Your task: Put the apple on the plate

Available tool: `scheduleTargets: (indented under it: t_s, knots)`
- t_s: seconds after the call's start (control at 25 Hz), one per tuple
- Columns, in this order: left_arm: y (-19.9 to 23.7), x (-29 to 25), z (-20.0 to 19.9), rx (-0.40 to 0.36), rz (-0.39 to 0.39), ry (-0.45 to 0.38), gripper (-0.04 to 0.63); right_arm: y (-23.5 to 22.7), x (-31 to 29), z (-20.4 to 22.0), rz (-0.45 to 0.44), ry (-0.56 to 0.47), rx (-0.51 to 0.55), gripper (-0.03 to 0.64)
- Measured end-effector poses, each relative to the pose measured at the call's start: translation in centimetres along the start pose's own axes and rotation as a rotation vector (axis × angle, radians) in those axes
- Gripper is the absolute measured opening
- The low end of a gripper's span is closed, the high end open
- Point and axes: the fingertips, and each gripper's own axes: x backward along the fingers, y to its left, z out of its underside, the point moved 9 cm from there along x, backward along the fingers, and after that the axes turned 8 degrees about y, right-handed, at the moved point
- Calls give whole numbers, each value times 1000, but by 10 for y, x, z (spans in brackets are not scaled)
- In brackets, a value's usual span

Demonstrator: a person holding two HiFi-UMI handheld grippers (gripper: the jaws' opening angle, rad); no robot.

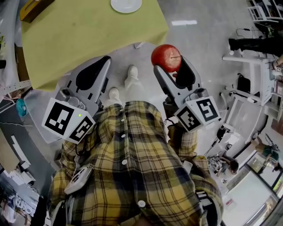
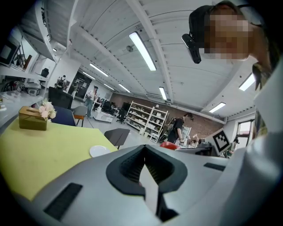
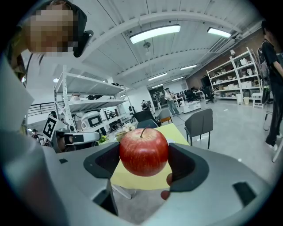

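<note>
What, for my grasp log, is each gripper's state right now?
Left gripper: shut, jaws together, nothing between them.
Right gripper: shut on the apple.

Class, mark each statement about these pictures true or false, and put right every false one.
1. The right tool is shut on a red apple. True.
2. The apple lies on the white plate. False: the plate stands bare on the table, and the apple is clamped in the right tool, apart from the plate.
3. The left tool is shut and holds nothing. True.
4. The table's top is blue. False: it is yellow-green.
</note>
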Motion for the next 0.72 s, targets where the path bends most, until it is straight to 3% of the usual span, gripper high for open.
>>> scheduleTargets:
  t_s: [0.44, 0.72]
  knots:
    - [8, -88, -51, 14, -61, -38, 8, -79, -42, -65, -100, 24, 49, 339]
    - [19, -105, -61, 60, -137, -61, 8, -106, -69, -81, -167, 65, 66, 339]
